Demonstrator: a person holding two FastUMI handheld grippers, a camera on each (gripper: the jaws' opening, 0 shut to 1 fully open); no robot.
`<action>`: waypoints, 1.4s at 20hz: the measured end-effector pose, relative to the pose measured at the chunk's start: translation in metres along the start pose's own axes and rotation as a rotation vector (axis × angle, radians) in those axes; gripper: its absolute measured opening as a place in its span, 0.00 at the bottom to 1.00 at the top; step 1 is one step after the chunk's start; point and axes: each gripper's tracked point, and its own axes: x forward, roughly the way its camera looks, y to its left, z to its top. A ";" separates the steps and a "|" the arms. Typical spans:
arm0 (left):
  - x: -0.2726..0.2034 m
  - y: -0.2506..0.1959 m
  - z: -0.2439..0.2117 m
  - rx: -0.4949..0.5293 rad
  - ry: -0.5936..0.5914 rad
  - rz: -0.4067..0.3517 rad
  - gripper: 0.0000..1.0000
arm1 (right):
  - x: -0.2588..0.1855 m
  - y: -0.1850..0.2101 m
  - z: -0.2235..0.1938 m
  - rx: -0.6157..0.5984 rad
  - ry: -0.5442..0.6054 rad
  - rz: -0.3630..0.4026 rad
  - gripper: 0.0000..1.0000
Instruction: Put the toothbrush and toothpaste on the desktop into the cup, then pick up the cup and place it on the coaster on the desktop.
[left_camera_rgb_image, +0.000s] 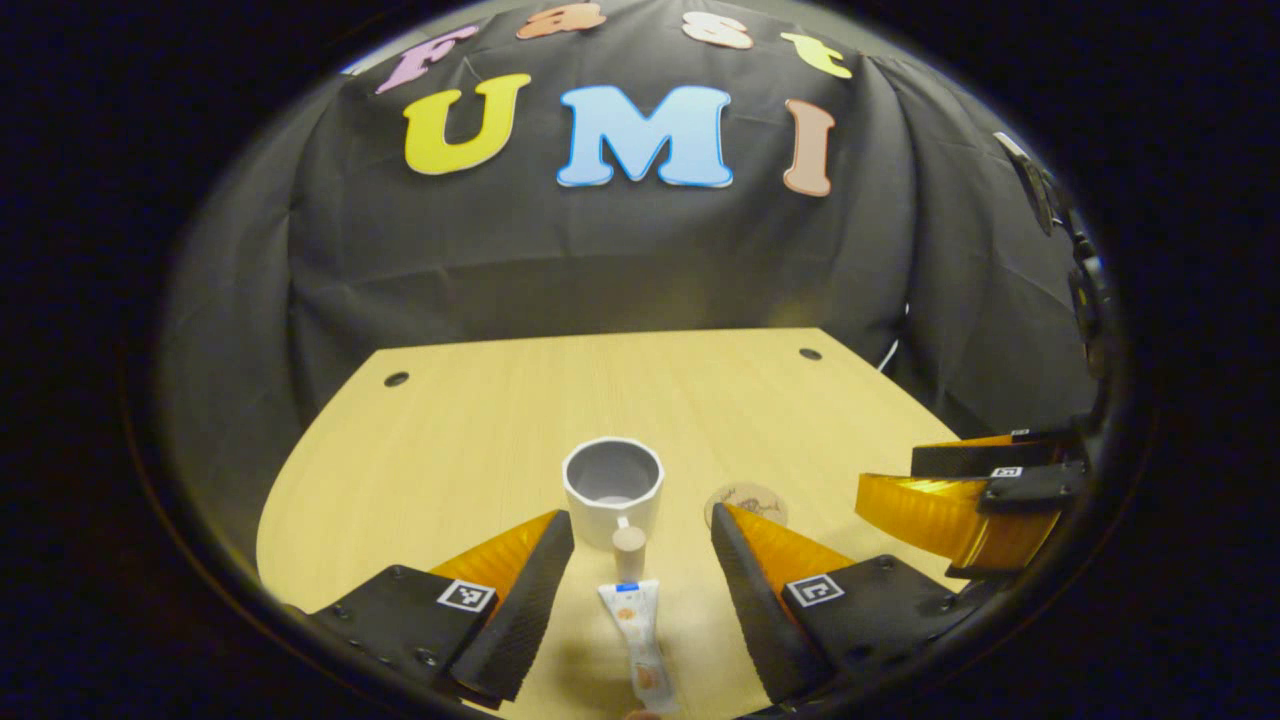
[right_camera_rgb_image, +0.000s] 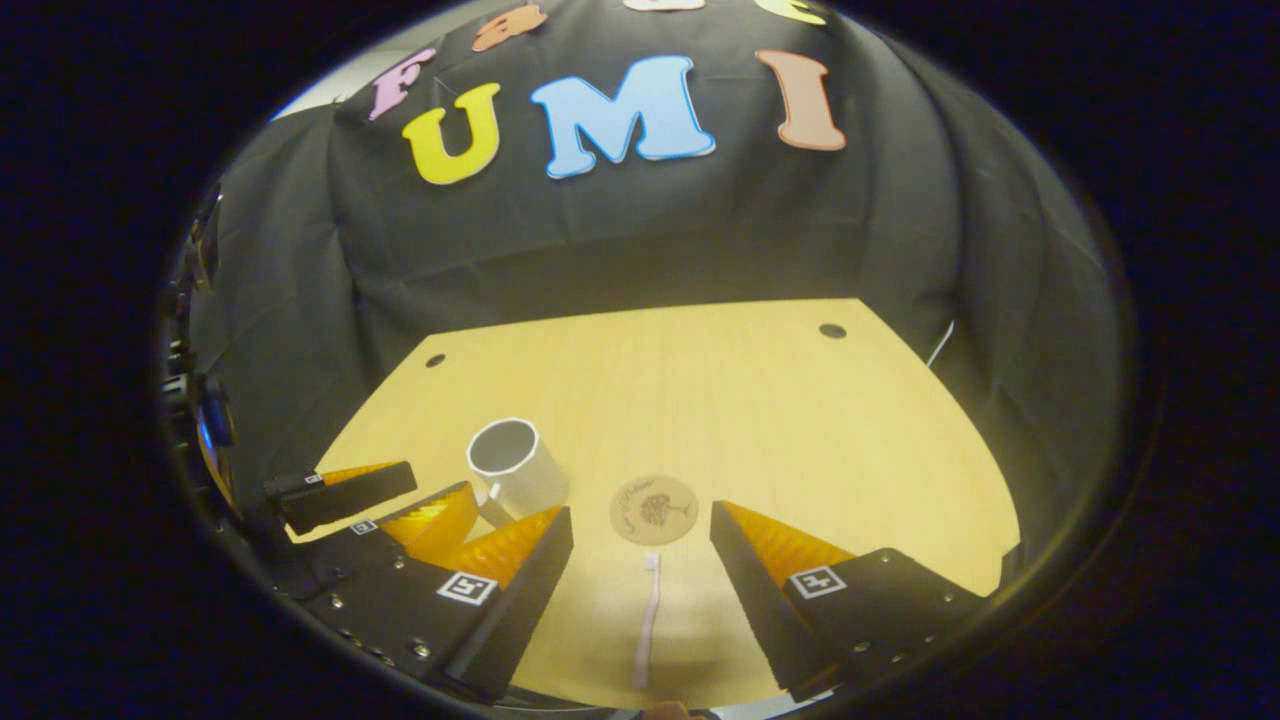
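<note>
A white cup (left_camera_rgb_image: 612, 490) stands upright on the wooden desktop (left_camera_rgb_image: 470, 440), just ahead of my left gripper (left_camera_rgb_image: 641, 514), which is open. The toothpaste tube (left_camera_rgb_image: 638, 630) lies flat between its fingers, cap end toward the cup. A round coaster (right_camera_rgb_image: 654, 510) lies right of the cup (right_camera_rgb_image: 515, 465). My right gripper (right_camera_rgb_image: 640, 510) is open above the desktop, and the white toothbrush (right_camera_rgb_image: 648, 615) lies lengthwise between its fingers, head toward the coaster. In the left gripper view the coaster (left_camera_rgb_image: 745, 498) is partly behind one finger, and the right gripper (left_camera_rgb_image: 900, 478) is at the right.
The desktop (right_camera_rgb_image: 760, 400) has two small round holes near its far corners (right_camera_rgb_image: 832, 330) (right_camera_rgb_image: 435, 360). Black cloth hangs behind and beside it. The left gripper (right_camera_rgb_image: 440, 485) sits close to the cup's left in the right gripper view.
</note>
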 end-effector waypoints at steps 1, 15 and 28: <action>0.004 0.002 -0.009 -0.008 0.031 -0.003 0.91 | 0.005 0.001 -0.003 0.016 0.017 -0.005 0.90; 0.018 0.019 -0.119 -0.095 0.526 0.007 0.93 | 0.016 0.008 -0.057 -0.030 0.475 -0.072 0.92; 0.024 0.028 -0.165 -0.075 0.689 0.033 0.92 | 0.014 0.011 -0.077 -0.067 0.624 -0.067 0.65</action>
